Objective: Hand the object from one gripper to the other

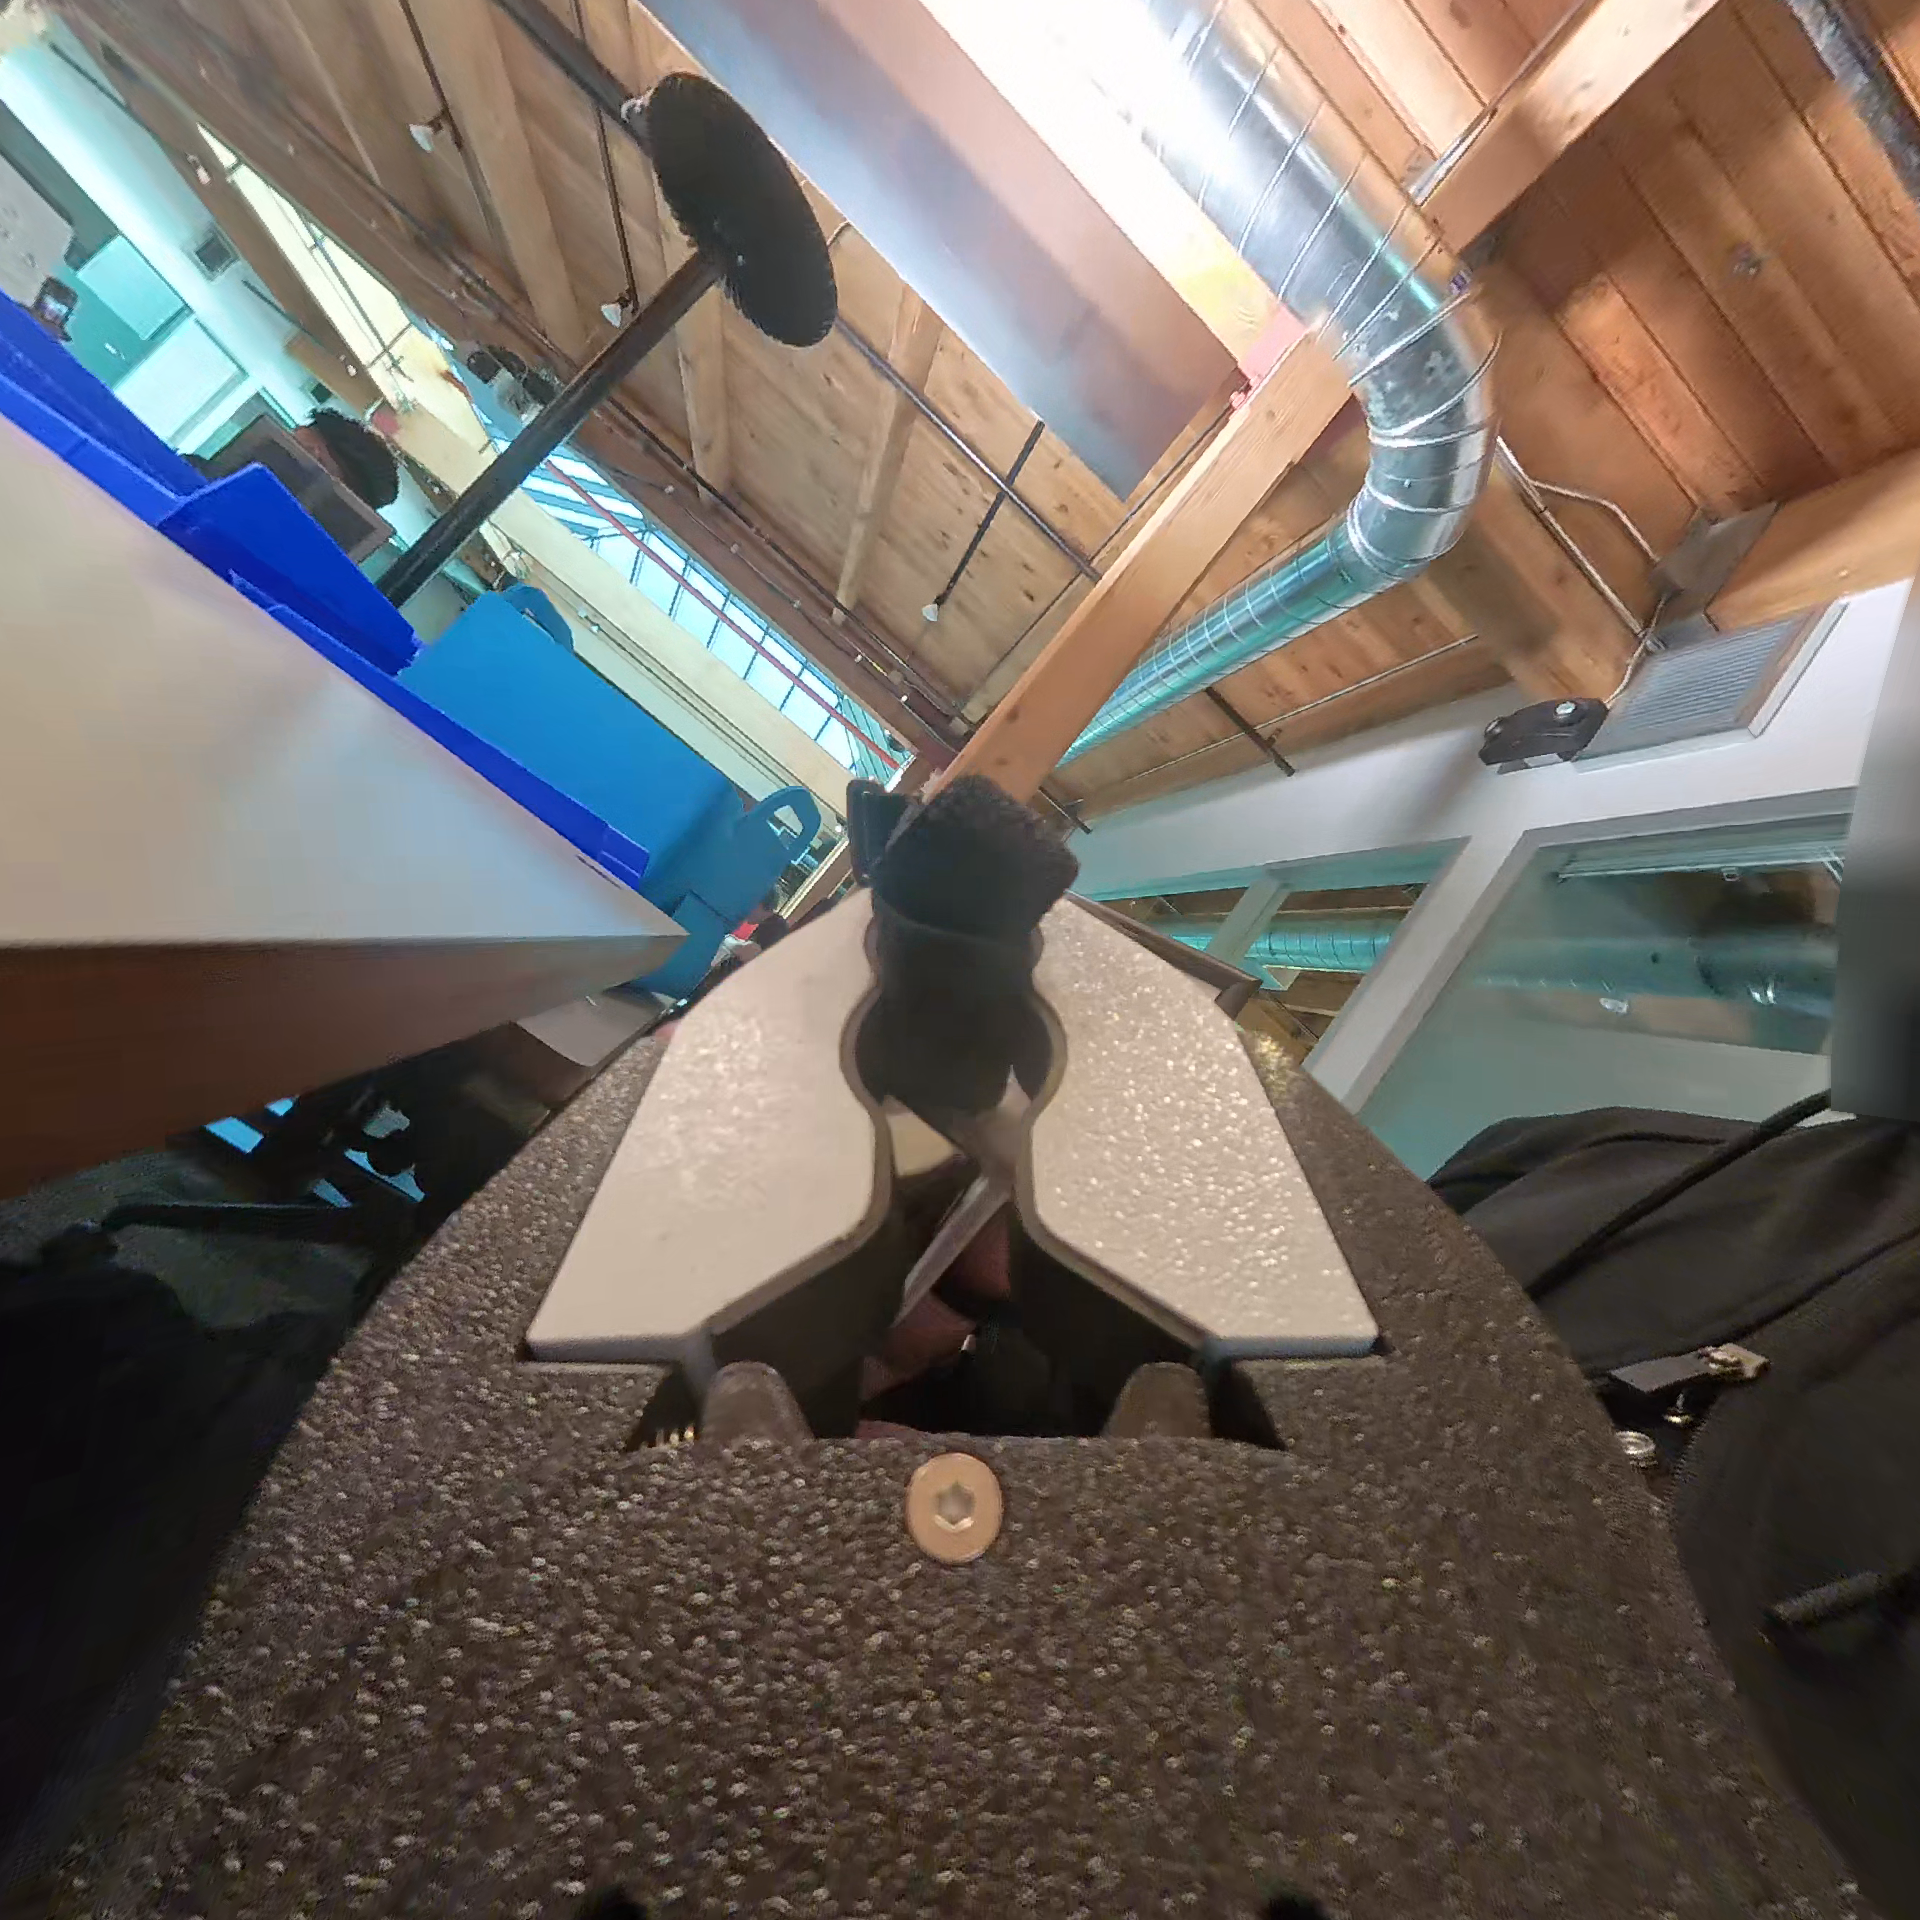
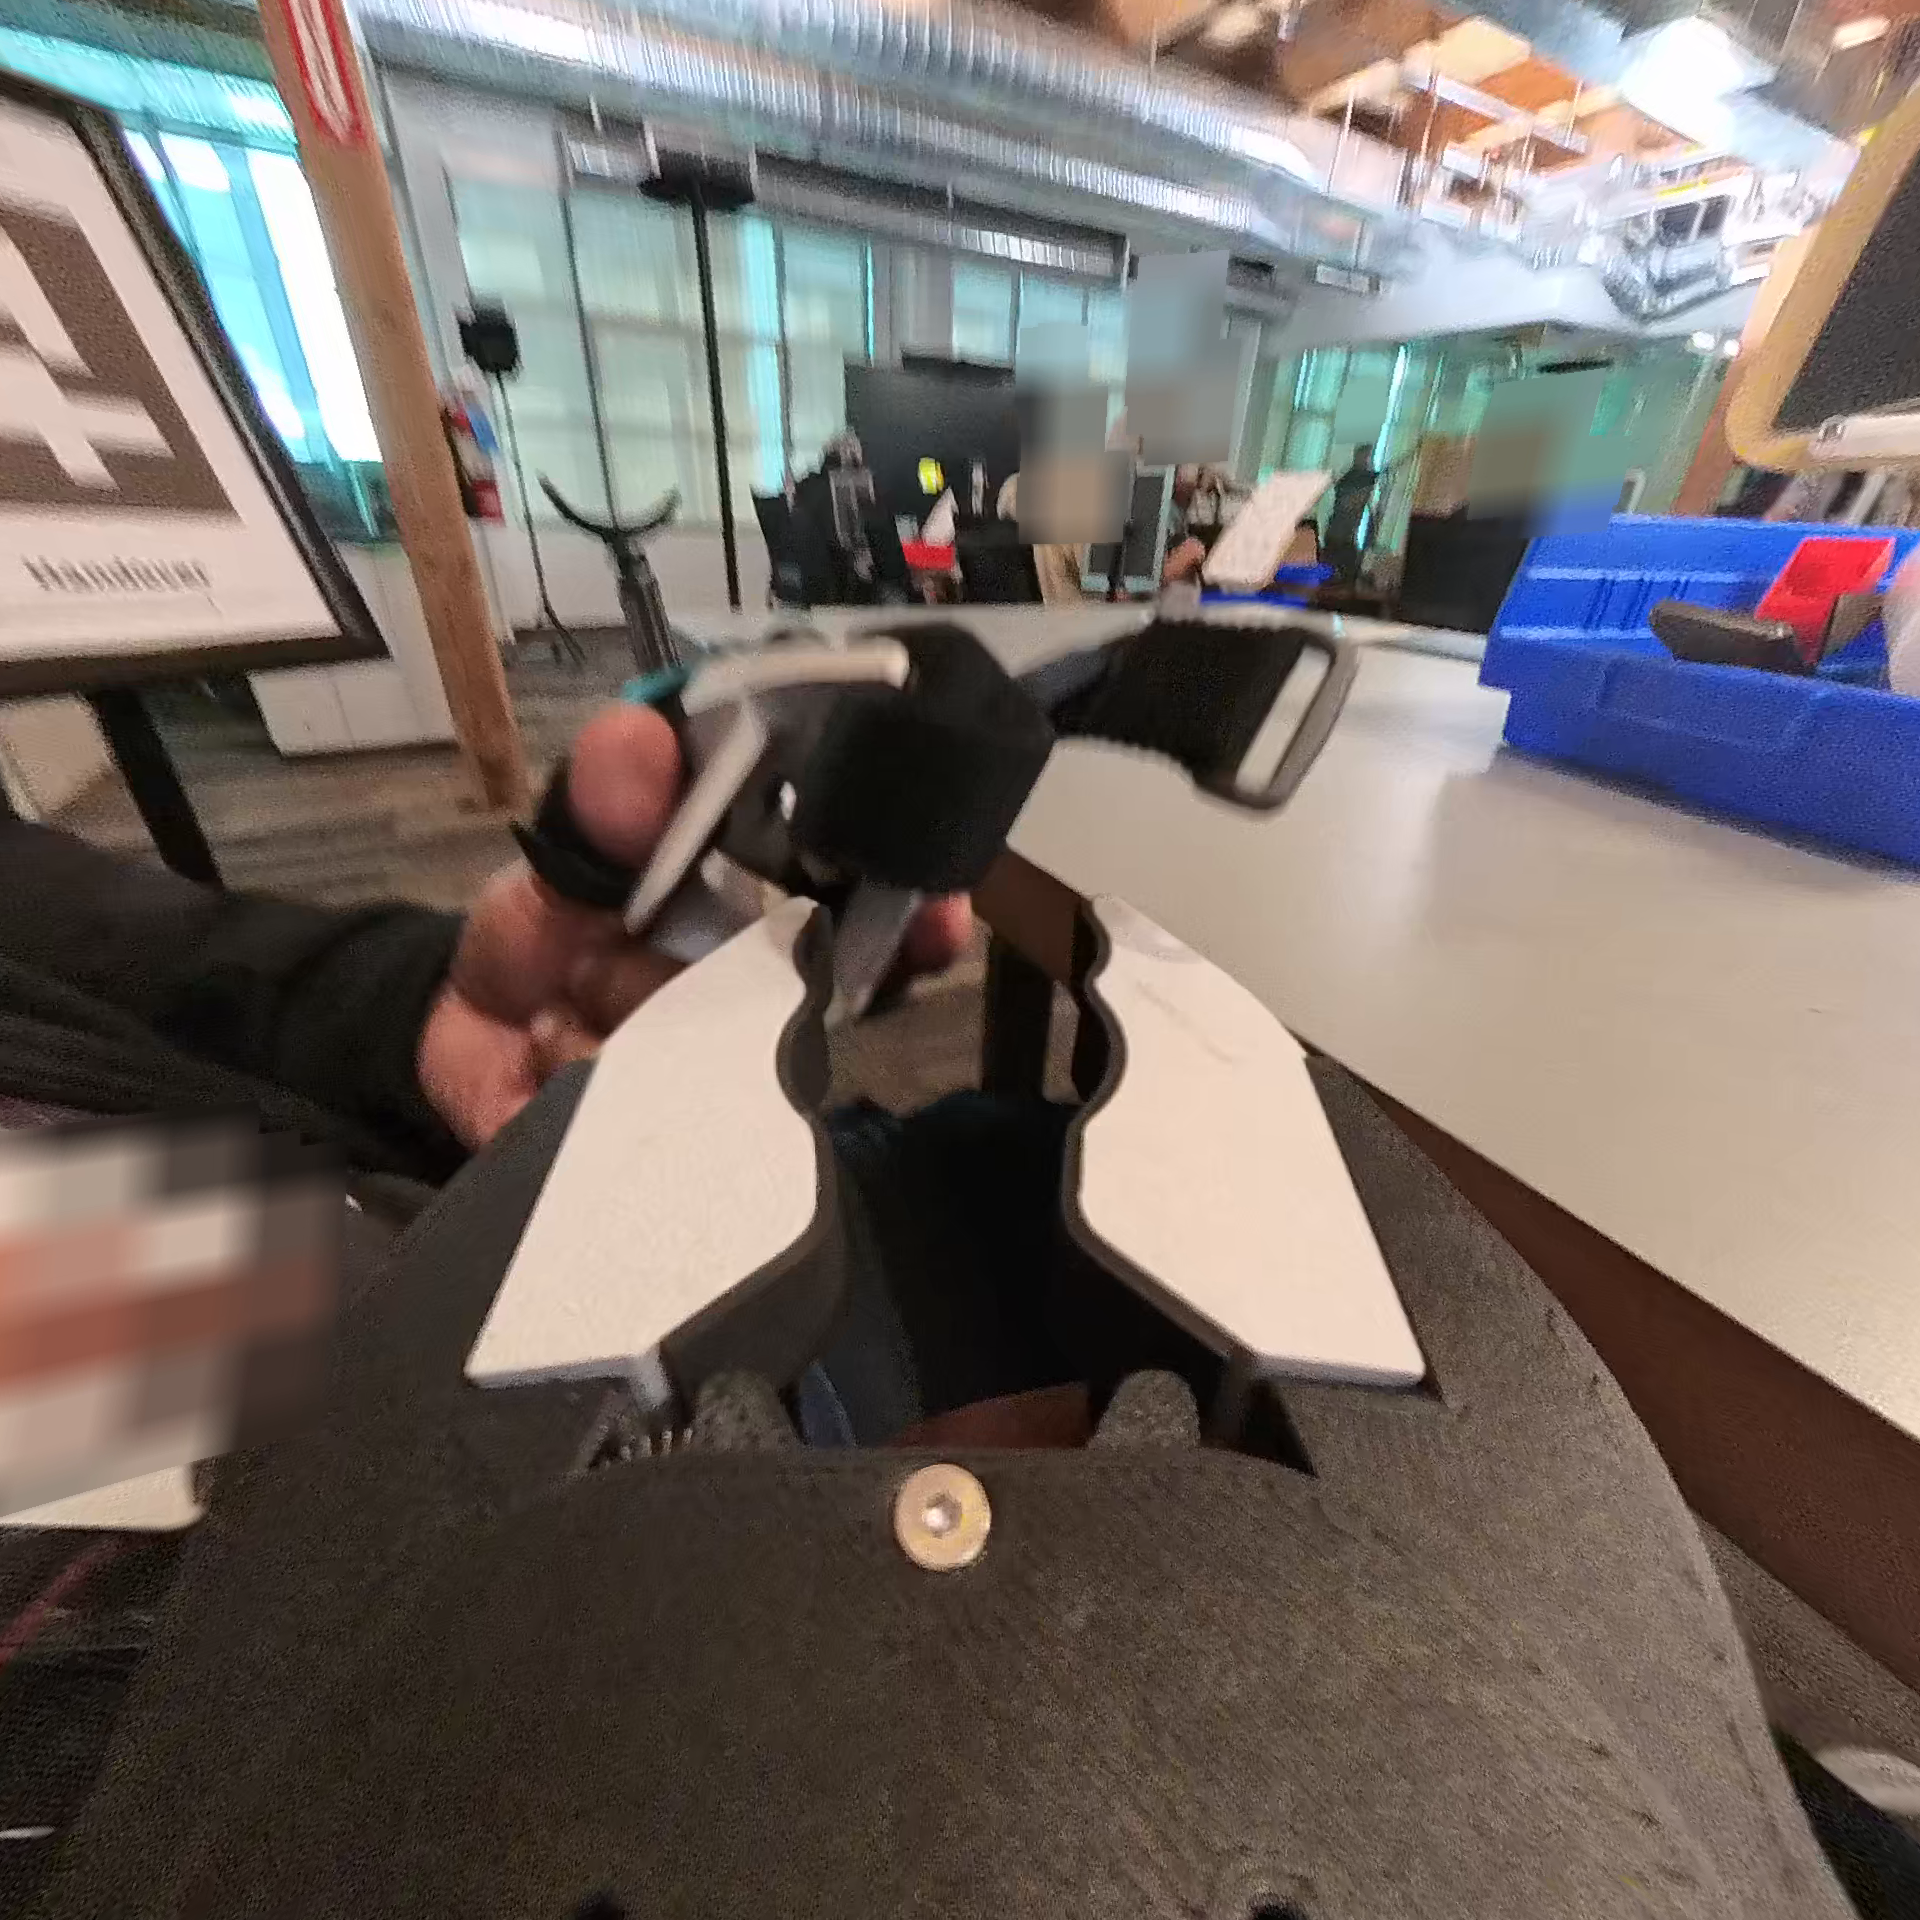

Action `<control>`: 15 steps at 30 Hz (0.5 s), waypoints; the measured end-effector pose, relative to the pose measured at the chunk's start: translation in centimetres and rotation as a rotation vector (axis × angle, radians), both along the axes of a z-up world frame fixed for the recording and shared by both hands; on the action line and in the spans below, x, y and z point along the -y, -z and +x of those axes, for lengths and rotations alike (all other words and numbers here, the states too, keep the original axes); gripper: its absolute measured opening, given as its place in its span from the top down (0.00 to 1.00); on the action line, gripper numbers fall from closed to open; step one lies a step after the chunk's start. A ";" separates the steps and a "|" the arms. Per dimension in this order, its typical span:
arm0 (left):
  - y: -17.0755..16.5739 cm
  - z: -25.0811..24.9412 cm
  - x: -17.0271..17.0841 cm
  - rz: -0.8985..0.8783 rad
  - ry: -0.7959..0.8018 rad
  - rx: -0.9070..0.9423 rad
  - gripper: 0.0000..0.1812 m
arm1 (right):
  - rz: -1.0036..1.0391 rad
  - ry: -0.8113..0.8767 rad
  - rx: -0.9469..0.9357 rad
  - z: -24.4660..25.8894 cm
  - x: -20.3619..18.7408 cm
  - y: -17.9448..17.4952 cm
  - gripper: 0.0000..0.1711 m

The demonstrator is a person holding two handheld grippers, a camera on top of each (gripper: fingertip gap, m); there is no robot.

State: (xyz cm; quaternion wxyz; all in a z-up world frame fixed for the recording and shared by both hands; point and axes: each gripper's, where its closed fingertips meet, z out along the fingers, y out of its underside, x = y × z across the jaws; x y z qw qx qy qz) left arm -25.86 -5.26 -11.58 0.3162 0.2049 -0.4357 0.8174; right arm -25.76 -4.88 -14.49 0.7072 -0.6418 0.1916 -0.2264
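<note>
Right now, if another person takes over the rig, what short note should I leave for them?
Left tool: shut on the black wrapped object, held in the air.
Right tool: open and empty, tips just under the object; its metal piece seems to hang between them.
Done: object presented to the right tool.
Left: close the right tool on it, then open the left tool.

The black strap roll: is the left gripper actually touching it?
Touching. The left wrist view shows the left gripper shut on the black strap roll, both fingers pressed against it.
</note>
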 end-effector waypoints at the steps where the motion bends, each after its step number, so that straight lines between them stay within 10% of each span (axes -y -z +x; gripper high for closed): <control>1: 0.2 0.0 0.2 0.004 0.001 -0.010 0.90 | 0.041 -0.014 -0.005 -0.2 0.2 -0.5 0.74; 15: 1.5 0.7 1.0 0.020 0.005 -0.127 0.90 | 0.159 -0.052 -0.047 -0.3 0.6 -1.4 0.74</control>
